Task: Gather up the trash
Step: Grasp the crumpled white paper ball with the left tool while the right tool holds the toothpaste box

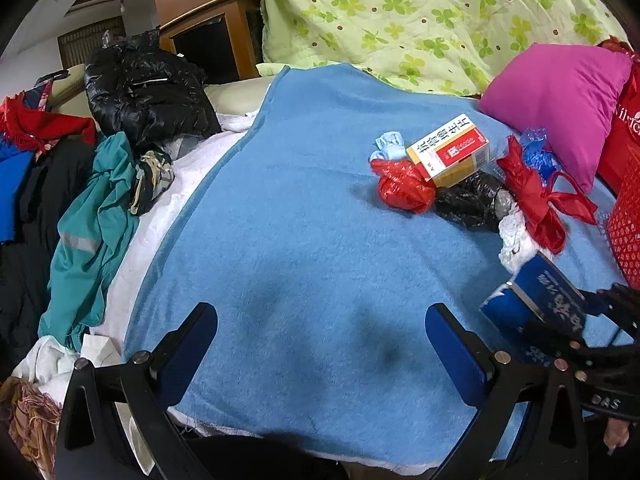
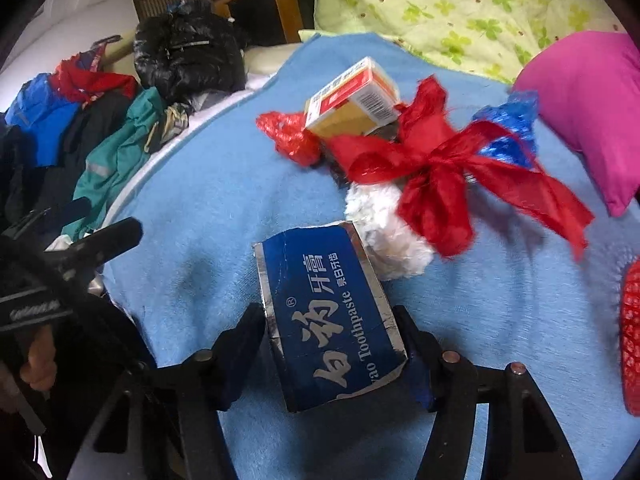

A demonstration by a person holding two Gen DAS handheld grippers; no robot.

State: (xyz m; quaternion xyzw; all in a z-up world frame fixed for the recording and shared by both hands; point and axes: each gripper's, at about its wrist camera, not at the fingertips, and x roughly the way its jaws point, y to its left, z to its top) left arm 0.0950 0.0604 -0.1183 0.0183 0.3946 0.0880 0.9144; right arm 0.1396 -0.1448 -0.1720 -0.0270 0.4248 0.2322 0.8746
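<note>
1. Toothpaste box (image 2: 332, 320), blue w/ silver edges, torn, sits btwn the fingers of the right gripper (image 2: 334, 356); both pads press its sides, so the claw is clenched on it. Box lies low over the blue blanket (image 2: 168, 272); can't tell if it rests on it or is lifted.
2. Left gripper (image 1: 320, 344) is released: jaws spread wide, nothing btwn them, only blanket below.
3. Just beyond the box: a white fluffy wad (image 2: 384, 224) touching its far end, then a red ribbon bow (image 2: 436, 168) lying over that wad.
4. Behind the bow: yellow-red medicine box (image 2: 352, 96) propped tilted on the trash heap, red plastic bag (image 2: 288, 136) at its left, blue plastic bag (image 2: 512, 132) to the right. From left wrist view a black bag (image 1: 468, 200) and a small pale-blue scrap (image 1: 388, 148) also sit in the heap.
5. Further out: magenta pillow (image 2: 588, 112) at right, red mesh basket (image 2: 632, 332) at right edge, green clover quilt (image 2: 460, 4) behind.
6. Left side: pile of clothes, incl. teal jacket (image 1: 92, 220) and black puffer jacket (image 1: 144, 92).
</note>
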